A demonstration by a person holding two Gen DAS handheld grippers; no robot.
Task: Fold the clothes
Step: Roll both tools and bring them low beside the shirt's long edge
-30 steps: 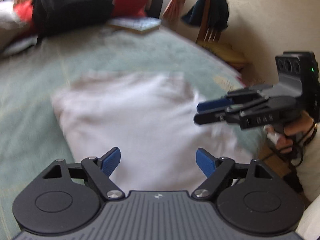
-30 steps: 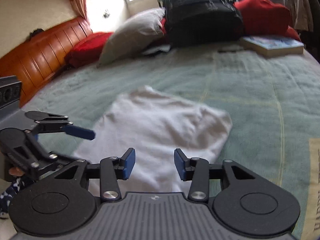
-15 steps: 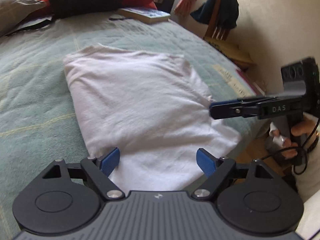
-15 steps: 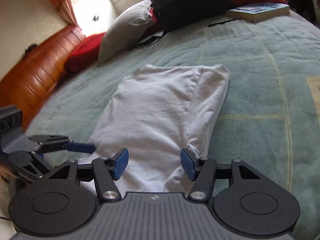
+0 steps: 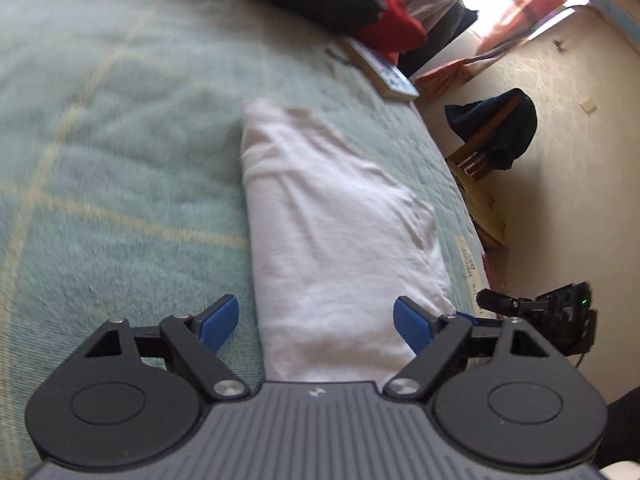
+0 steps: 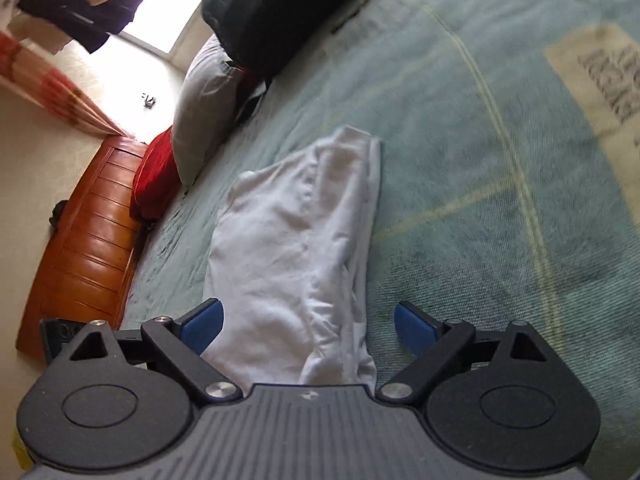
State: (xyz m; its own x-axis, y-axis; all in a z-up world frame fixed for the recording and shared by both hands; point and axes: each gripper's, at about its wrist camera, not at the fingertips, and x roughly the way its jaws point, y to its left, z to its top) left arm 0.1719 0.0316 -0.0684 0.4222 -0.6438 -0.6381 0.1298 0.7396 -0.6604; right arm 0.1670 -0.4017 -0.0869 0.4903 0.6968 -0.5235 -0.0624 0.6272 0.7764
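A white garment [image 5: 332, 232] lies folded into a long strip on the green bedspread [image 5: 100, 160]. It also shows in the right wrist view [image 6: 296, 248]. My left gripper [image 5: 316, 322] is open, its blue pads either side of the garment's near end. My right gripper [image 6: 308, 326] is open over the opposite near end, its pads straddling the cloth's edge. The right gripper also shows at the right edge of the left wrist view [image 5: 492, 300]. Neither holds anything.
A black backpack [image 6: 280, 12], a grey pillow [image 6: 204, 104] and a red cushion [image 6: 156, 176] lie at the head of the bed by the wooden headboard [image 6: 88, 252]. A book [image 5: 380, 72] lies near the bed's edge. A chair with dark clothing [image 5: 496, 132] stands beside the bed.
Both grippers have swung down and rolled toward the near ends of the garment. The right gripper's jaws have opened wider. The garment has not moved.
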